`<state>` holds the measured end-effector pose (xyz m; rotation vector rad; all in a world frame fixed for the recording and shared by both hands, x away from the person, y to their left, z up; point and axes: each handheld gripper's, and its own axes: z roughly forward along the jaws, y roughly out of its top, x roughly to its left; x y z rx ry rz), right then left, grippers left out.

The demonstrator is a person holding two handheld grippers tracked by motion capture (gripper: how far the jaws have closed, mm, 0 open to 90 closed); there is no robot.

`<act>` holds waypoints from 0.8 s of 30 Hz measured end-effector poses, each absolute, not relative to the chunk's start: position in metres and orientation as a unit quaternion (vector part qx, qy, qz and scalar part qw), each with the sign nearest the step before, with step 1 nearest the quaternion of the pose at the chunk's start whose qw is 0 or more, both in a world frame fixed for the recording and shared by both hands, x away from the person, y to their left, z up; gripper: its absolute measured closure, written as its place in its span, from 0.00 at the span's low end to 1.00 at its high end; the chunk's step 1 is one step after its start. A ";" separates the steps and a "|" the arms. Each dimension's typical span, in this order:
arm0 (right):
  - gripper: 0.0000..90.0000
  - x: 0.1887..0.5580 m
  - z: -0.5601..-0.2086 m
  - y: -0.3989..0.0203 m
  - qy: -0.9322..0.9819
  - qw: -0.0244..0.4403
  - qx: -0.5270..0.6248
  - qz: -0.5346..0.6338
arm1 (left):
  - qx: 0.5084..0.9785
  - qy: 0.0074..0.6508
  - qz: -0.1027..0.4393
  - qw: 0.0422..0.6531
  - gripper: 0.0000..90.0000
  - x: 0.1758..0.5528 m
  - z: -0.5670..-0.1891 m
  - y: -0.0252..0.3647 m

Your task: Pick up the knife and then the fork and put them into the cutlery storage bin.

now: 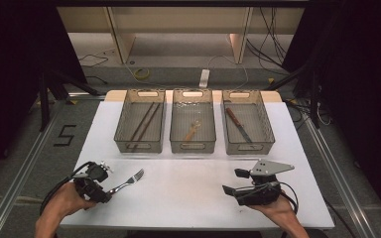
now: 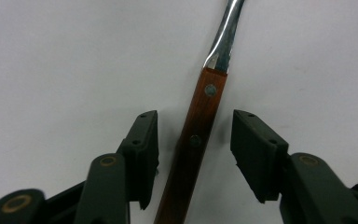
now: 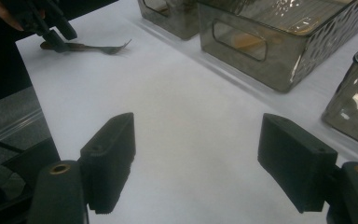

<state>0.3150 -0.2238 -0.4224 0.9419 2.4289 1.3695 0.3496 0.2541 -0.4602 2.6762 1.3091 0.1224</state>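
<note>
Fork (image 1: 127, 181) lies flat on the white table (image 1: 188, 198), and its wooden handle (image 2: 193, 154) runs between the two jaws of your left gripper (image 2: 195, 149). On each side of the handle you can see a gap to the pads, so they do not press on it; these jaws stand apart around the handle and nothing is clamped. The metal neck and the tines point away from this gripper, toward the three baskets.

Your right gripper (image 3: 196, 163) is spread wide over the bare table, with nothing between its jaws. The fork is well apart from it, far to its left side in the right gripper view (image 3: 88, 45). Ahead of this gripper stands the middle basket (image 1: 192, 124), and the basket with the knife (image 1: 239, 125) is just beside that one.
</note>
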 end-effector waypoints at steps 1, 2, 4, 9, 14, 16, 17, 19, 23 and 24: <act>0.31 0.315 -0.423 -0.224 0.822 0.099 0.318 0.462 | 0.897 0.435 0.037 0.072 0.59 0.350 -0.461 0.255; 0.31 0.315 -0.423 -0.223 0.822 0.099 0.318 0.462 | 0.897 0.437 0.035 0.066 0.59 0.350 -0.462 0.255; 0.31 0.315 -0.422 -0.223 0.822 0.099 0.317 0.463 | 0.896 0.438 0.032 0.071 0.61 0.349 -0.462 0.257; 0.31 0.314 -0.422 -0.223 0.822 0.099 0.316 0.462 | 0.896 0.437 0.023 0.070 0.65 0.348 -0.462 0.259; 0.31 0.314 -0.421 -0.224 0.821 0.100 0.316 0.465 | 0.900 0.432 0.018 0.061 0.68 0.347 -0.462 0.263; 0.31 0.314 -0.421 -0.224 0.821 0.099 0.316 0.465 | 0.900 0.431 0.018 0.060 0.69 0.346 -0.462 0.263; 0.31 0.314 -0.421 -0.223 0.821 0.099 0.316 0.465 | 0.900 0.431 0.017 0.059 0.70 0.346 -0.462 0.263; 0.31 0.314 -0.421 -0.224 0.821 0.099 0.316 0.465 | 0.903 0.425 0.020 0.053 0.71 0.346 -0.461 0.264; 0.31 0.314 -0.421 -0.224 0.820 0.099 0.317 0.466 | 0.906 0.419 0.020 0.050 0.76 0.345 -0.461 0.264; 0.31 0.314 -0.421 -0.224 0.821 0.100 0.317 0.465 | 0.907 0.417 0.021 0.052 0.77 0.345 -0.461 0.263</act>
